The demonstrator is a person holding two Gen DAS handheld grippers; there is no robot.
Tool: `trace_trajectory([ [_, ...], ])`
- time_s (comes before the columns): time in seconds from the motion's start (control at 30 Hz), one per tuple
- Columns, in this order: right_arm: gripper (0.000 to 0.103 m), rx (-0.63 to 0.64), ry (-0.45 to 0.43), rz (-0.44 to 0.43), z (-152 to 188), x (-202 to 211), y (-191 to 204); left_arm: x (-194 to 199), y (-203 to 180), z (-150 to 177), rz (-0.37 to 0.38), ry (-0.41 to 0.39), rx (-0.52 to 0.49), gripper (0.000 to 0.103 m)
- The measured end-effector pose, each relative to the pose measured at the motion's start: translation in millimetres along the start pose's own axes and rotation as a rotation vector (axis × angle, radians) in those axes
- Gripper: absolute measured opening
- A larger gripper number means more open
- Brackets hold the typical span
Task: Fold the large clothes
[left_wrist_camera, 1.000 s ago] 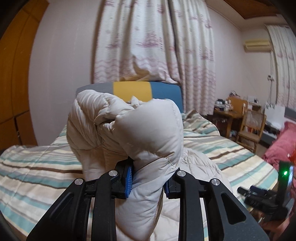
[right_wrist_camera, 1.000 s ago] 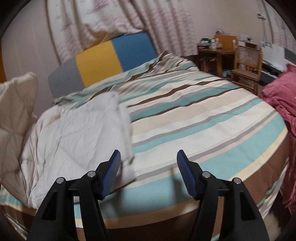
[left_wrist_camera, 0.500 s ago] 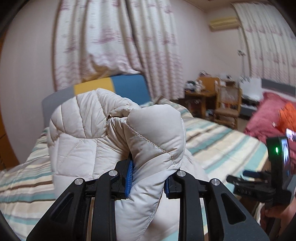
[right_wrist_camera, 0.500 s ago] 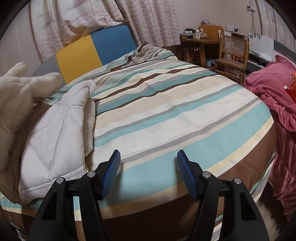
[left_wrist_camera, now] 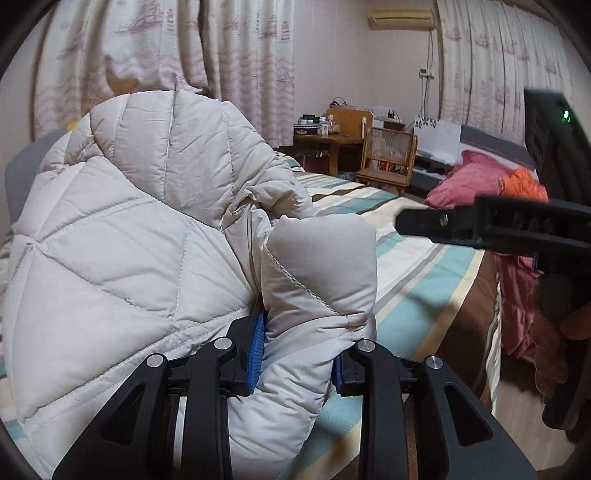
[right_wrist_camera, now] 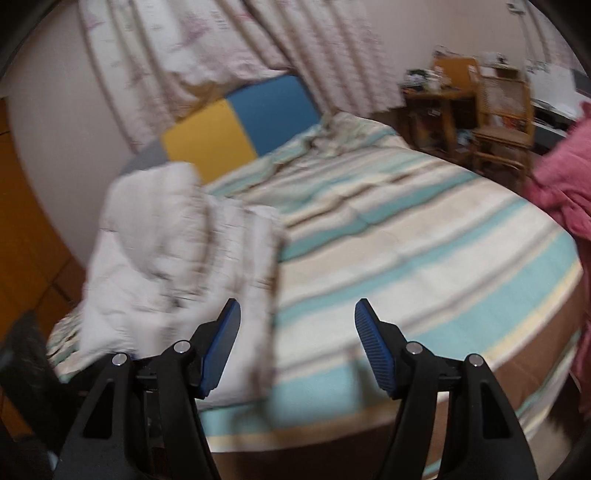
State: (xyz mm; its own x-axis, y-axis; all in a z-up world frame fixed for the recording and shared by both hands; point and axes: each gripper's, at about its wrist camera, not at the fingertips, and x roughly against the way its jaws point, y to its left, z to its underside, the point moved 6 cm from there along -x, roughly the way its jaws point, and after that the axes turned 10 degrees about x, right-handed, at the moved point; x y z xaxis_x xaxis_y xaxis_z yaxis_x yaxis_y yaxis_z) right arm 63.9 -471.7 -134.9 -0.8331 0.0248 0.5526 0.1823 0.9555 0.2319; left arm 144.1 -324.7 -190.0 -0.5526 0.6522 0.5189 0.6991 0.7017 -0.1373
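- No brand, label or readable writing anywhere; the curtains [left_wrist_camera: 258,55] carry only a faint pink ship-and-starfish print.
- Left wrist view: the left gripper [left_wrist_camera: 297,350] is clamped on a puffy fold of the cream quilted jacket [left_wrist_camera: 129,258], blue pads pressing from both sides; its jaws have just eased a little wider with the fabric between them.
- The jacket bulges up from the gripper toward ten and eleven o'clock, filling the left half of that view above the striped bedspread [left_wrist_camera: 424,266].
- Toward one o'clock: a wooden table [left_wrist_camera: 328,142] with jars on it and a cane chair [left_wrist_camera: 389,155] just beside it, an air conditioner [left_wrist_camera: 402,16] high on the wall.
- At three o'clock the right gripper [left_wrist_camera: 406,221] reaches in side-on, pink and orange clothes [left_wrist_camera: 491,181] piled behind it.
- Right wrist view, blurred: the right gripper [right_wrist_camera: 297,347] stands wide open, nothing between its pads, above the bed's near edge.
- There the jacket lies heaped at ten o'clock, on the bed's left side, below the yellow-and-blue headboard [right_wrist_camera: 240,129].
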Motion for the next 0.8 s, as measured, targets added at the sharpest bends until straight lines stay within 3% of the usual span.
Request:
trace_trajectory([
  [0.13,0.064,0.067,0.057,-0.072,-12,-20,30,4,-3,1,-0.017,-0.012,-0.023,0.032],
  [0.27,0.063,0.141,0.162,0.006,-6,-47,34,12,-2,5,-0.047,-0.002,-0.039,0.033],
  [0.33,0.063,0.121,0.211,-0.023,2,-58,33,19,-2,10,-0.055,0.003,-0.058,0.035],
  [0.4,0.063,0.107,0.214,-0.034,6,-62,35,27,0,14,-0.053,-0.001,-0.055,0.038],
  [0.57,0.063,0.189,0.238,0.038,16,-69,44,45,11,20,-0.02,0.026,0.017,0.038],
  [0.6,0.063,0.189,0.244,0.046,18,-70,43,49,12,20,-0.005,0.03,0.032,0.04],
  [0.63,0.063,0.189,0.254,0.056,20,-73,41,57,14,19,0.041,0.024,0.063,0.057],
  [0.67,0.063,0.188,0.258,0.059,23,-74,39,68,14,17,0.128,-0.005,0.107,0.067],
  [0.7,0.063,0.177,0.258,0.056,26,-75,38,79,18,17,0.143,-0.029,0.133,0.08],
  [0.8,0.063,0.168,0.253,0.051,27,-72,34,107,54,1,0.093,-0.144,0.237,0.083],
])
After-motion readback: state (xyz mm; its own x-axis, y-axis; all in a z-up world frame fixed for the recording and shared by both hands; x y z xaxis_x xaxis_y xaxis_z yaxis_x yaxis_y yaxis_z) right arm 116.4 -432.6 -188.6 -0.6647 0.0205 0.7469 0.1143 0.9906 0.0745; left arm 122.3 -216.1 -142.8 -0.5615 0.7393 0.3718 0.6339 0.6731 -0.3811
